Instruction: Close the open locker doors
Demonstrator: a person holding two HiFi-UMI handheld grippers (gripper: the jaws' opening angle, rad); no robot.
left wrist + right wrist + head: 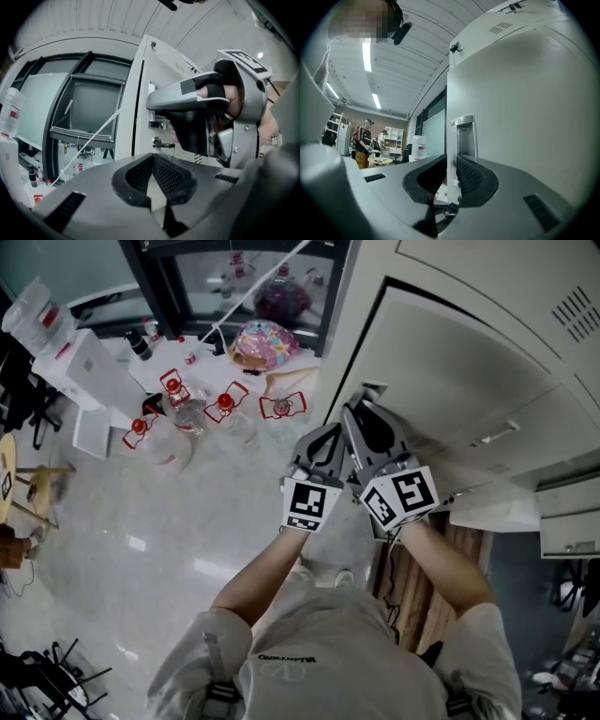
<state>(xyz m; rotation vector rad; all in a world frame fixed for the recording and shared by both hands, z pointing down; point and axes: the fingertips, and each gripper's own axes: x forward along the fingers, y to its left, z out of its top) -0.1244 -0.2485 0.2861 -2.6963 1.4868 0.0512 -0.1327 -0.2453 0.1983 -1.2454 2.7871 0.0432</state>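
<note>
Filling the right side of the head view, a bank of pale grey metal lockers [487, 343] runs beside the person, and one tall pale grey locker door [525, 117] stands ajar, its free edge turned toward both tools. Below spreads a pale glossy floor [141, 549], with a multicoloured round bundle [267, 341] and small red-framed items lying by a dark-framed glass partition [89, 108]. The person's bare forearms reach level toward the door edge, side by side. The right hand-held gripper [451, 161] sits at that edge: its jaws stand narrowly apart, the door's vertical edge lines up with the gap, and whether the pads touch it cannot be told. The left hand-held gripper [152, 157] is just beside it on the open side, jaws brought fully together with nothing between them. A recessed silver pull handle [465, 136] is set in the door face near the edge. Far off, two people [365, 140] stand at a small round desk [379, 161].
</note>
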